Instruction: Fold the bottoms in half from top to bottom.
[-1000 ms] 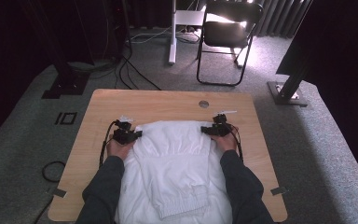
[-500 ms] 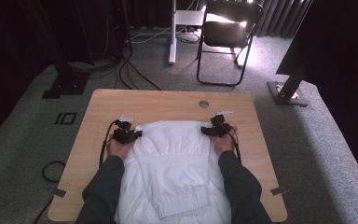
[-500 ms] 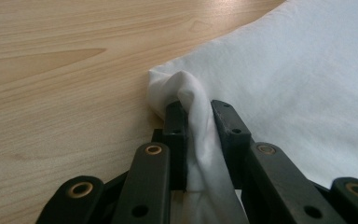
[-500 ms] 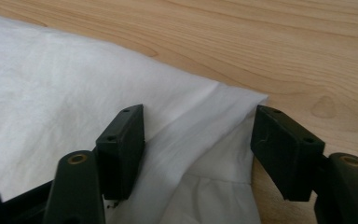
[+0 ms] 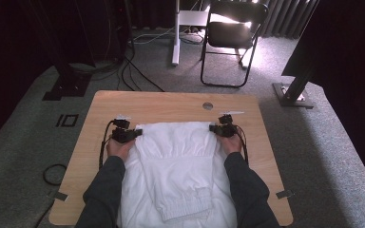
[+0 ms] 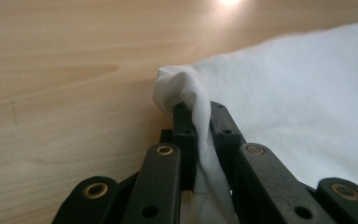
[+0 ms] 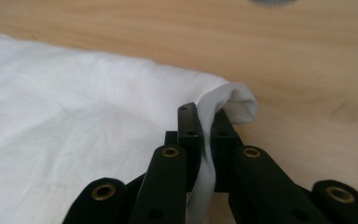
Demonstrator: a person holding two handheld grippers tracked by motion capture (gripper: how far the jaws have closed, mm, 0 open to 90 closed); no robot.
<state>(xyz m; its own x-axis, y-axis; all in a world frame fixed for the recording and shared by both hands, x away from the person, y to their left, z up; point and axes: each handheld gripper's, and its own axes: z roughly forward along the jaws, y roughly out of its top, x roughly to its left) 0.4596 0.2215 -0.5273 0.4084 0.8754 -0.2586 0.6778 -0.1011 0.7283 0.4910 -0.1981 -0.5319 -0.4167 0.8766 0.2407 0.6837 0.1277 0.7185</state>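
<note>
white sweatshirt [image 5: 176,161] lies on the wooden table [image 5: 161,102]; left gripper [image 6: 200,126] and right gripper [image 7: 205,126], jaws just closed, pinch its far corners. soft, light, floppy; corners hold best.

A garment [image 5: 176,166] lies spread on the tabletop [image 5: 171,102], the left tongs [image 5: 134,135] at its far left corner, the right tongs [image 5: 212,128] at its far right corner, a folding chair [image 5: 233,33] on the floor beyond.

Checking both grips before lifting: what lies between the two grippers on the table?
In the high view, the white garment's folded far edge spans from the left gripper to the right gripper; each is shut on a corner.
</note>
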